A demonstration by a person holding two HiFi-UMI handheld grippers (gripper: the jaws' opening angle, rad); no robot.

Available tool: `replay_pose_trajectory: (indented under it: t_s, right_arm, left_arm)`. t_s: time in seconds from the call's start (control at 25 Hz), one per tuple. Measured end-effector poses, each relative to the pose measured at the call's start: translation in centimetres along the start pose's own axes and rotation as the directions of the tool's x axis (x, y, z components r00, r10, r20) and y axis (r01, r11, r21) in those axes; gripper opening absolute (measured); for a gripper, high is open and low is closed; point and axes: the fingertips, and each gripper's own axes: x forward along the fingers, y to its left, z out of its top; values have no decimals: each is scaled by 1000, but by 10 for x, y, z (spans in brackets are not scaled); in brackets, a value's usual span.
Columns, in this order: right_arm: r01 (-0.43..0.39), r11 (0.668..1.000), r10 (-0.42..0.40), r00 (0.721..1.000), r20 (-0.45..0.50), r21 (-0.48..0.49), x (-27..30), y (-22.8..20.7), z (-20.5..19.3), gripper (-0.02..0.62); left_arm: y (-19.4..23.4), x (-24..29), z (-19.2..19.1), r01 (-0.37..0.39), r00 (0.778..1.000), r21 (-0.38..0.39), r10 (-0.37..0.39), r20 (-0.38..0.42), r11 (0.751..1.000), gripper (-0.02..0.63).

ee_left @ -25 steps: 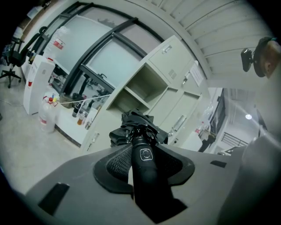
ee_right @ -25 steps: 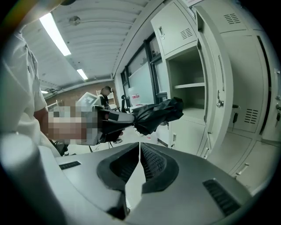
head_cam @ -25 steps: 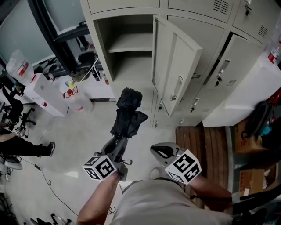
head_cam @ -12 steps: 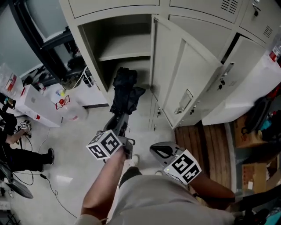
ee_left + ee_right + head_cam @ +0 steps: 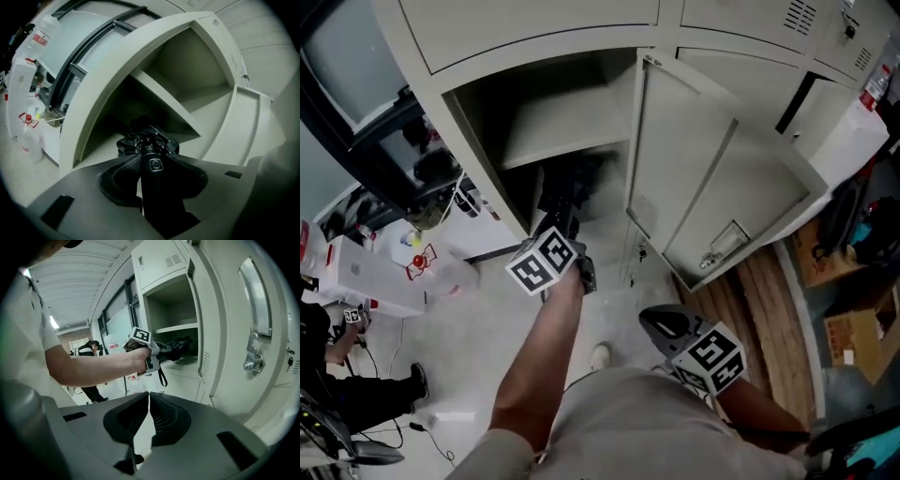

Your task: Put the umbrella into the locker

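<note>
Black umbrella [image 5: 147,140] clamped in left tool [image 5: 151,159], button [image 5: 155,164] shown only there, tip [image 5: 185,341] inside locker [image 5: 140,51], right tool [image 5: 148,394] closed, empty

Matt beige painted-metal locker [image 5: 703,169], black cloth umbrella [image 5: 146,140] with glossy plastic handle [image 5: 155,187], rough wooden slats [image 5: 769,309]

The umbrella [image 5: 149,140] lies between the jaws of the left hand-held gripper [image 5: 565,227]. Its far end is inside the open locker [image 5: 478,141], under the shelf [image 5: 567,127]. The door [image 5: 712,187] stands open to the right of this opening. The right hand-held gripper [image 5: 661,323] is nearer to the person, below the door and apart from it.
</note>
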Motion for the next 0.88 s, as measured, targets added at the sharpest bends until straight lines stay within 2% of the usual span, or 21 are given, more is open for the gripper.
replay_pose_trajectory:
  t_s: [0.36, 0.64, 0.88]
  right_arm:
    - [142, 982, -141, 990, -15, 123, 7, -19, 1, 20]
    - [220, 960, -219, 975, -23, 172, 3, -30, -4, 20]
    - [256, 945, -255, 966, -34, 203, -5, -37, -7, 19]
  left_arm:
    - [28, 79, 17, -39, 998, 46, 42, -47, 998, 170]
    - [43, 121, 16, -100, 990, 144, 112, -82, 985, 170]
    - [37, 134, 18, -126, 982, 273, 158, -99, 954, 170]
